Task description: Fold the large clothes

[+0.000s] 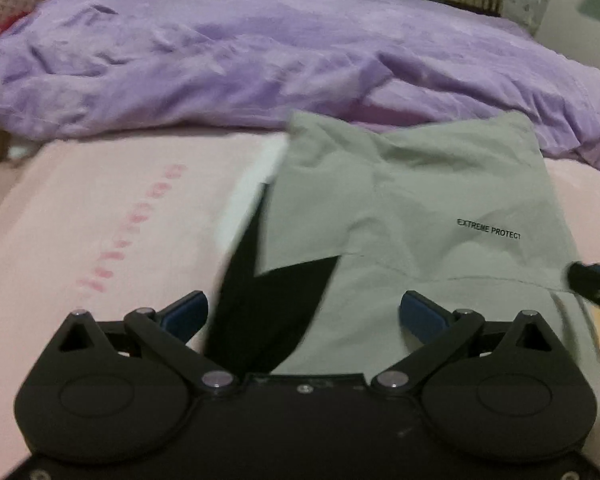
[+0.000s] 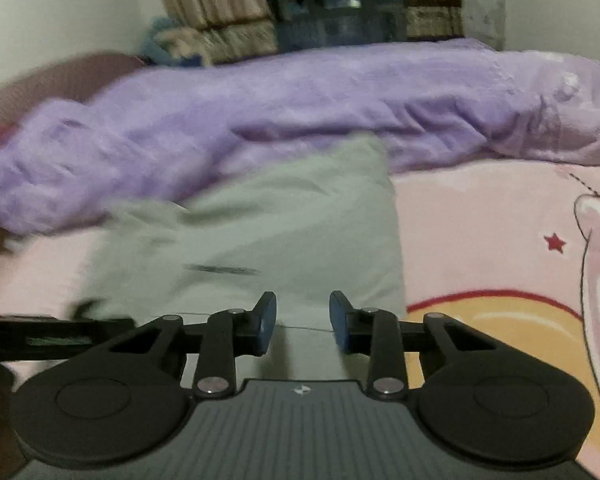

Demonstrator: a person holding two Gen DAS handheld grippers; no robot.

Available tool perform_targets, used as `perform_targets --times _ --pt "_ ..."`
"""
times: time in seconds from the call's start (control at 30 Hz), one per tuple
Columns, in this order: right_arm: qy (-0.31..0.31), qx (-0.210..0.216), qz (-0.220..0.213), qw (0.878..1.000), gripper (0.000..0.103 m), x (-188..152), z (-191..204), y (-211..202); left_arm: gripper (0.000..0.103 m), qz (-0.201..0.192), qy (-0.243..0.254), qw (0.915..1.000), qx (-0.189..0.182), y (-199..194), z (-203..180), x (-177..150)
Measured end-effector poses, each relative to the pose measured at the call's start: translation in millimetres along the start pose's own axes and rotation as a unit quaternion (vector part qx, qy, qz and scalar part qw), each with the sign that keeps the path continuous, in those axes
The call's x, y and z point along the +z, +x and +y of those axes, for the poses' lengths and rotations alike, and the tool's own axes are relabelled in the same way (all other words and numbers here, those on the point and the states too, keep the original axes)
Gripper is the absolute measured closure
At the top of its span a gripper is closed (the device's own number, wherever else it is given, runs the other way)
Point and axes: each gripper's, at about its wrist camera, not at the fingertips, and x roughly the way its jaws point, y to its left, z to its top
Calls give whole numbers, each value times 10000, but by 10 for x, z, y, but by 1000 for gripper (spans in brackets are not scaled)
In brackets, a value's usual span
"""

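Big purple duvet (image 1: 228, 60) is bunched along the far side of the pink bedsheet (image 1: 100, 208). The grey garment (image 1: 412, 200) lies folded on the sheet, black lining showing. Left gripper (image 1: 304, 314) is wide open over it, empty. Right gripper (image 2: 303, 322) is partly open, seemingly holding nothing, though it's blurry.

Right tool (image 2: 302, 322), jaws apart, over grey garment (image 2: 268, 232) on pink sheet (image 2: 472, 236).

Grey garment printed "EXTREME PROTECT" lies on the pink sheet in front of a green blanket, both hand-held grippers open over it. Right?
Not quite: the blanket is purple, not green, as the left wrist view shows. The rest holds: grey garment on the pink sheet, left hand-held gripper and right hand-held gripper open.
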Motion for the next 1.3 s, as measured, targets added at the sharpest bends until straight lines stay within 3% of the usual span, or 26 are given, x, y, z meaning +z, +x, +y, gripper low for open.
perform_targets --times 0.13,0.27,0.33,0.37,0.4,0.5,0.57,0.6,0.63,0.67,0.73,0.8,0.87,0.93,1.0,1.13,1.2,1.3 --pt "-384 -228 -74 9990 60 -190 115 -438 0 -251 211 9993 170 -416 39 -281" --pt "-394 -229 407 9981 60 -677 15 -287 0 53 550 9985 -60 -295 6 -732" --pt "-789 -375 -174 9960 60 -968 37 -290 0 -31 506 9984 -263 -278 80 -852" --pt "-997 -536 -250 9933 60 -1029 89 -347 0 45 441 9985 -311 -332 144 -853" --pt "-992 -605 -194 9930 60 -1022 123 -438 0 79 420 9985 -332 -413 179 -862" --pt "-625 -170 -112 9978 61 -947 83 -816 0 -243 439 9986 -142 -755 242 -1018" --pt "-686 -232 -89 9973 61 -1002 69 -962 0 120 468 9988 -67 -675 240 -1166" --pt "-792 -335 198 9961 59 -1058 64 -911 0 468 533 9974 -117 -544 227 -1264" --pt "-829 -275 447 9952 51 -1137 17 -811 0 446 479 9976 -246 -506 252 -1336" --pt "-771 -215 374 9961 42 -1176 -36 -754 0 425 373 9979 -309 -541 310 -1351" --pt "-180 191 421 9988 43 -1135 -292 -763 0 501 270 9975 -425 -613 402 -1274" --pt "531 654 548 9949 43 -992 -547 -789 0 215 317 9984 -411 -790 469 -1159" --pt "607 481 406 9962 39 -877 -696 -809 0 -73 361 9989 -283 -882 532 -982" --pt "499 137 412 9978 39 -782 -791 -730 0 -150 389 9984 -389 -809 605 -783" --pt "715 207 529 9958 39 -686 -909 -592 0 104 396 9969 -679 -548 654 -614" --pt "1230 772 880 9855 40 -613 -993 -202 0 645 51 9925 -1040 -11 727 -508" --pt "1348 941 936 9819 38 -581 -981 -26 0 653 -235 9883 -1355 101 794 -529" --pt "1618 1326 994 9728 30 -483 -958 252 0 562 -3 9885 -1405 97 690 -530"
